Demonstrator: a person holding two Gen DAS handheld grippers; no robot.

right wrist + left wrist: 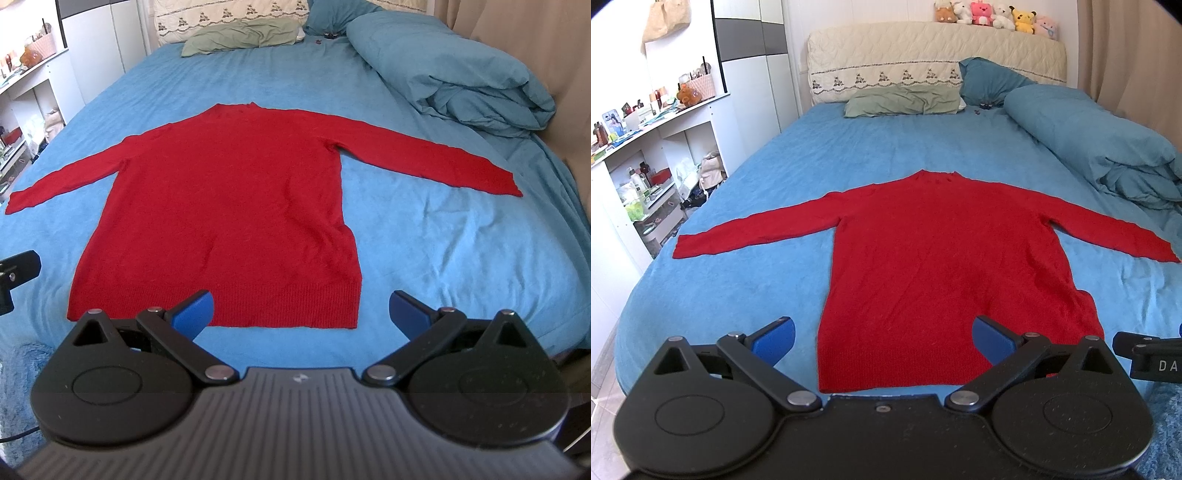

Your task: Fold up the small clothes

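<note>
A red long-sleeved sweater lies flat on the blue bed sheet, both sleeves spread out, hem toward me. It also shows in the right wrist view. My left gripper is open and empty, hovering at the hem's left half. My right gripper is open and empty, hovering at the hem's right corner. The right gripper's edge shows at the far right of the left wrist view; the left gripper's edge shows at the left of the right wrist view.
A rolled blue duvet lies along the bed's right side. A green pillow and a blue pillow lie at the headboard. White shelves with clutter stand left of the bed. A blue rug lies below.
</note>
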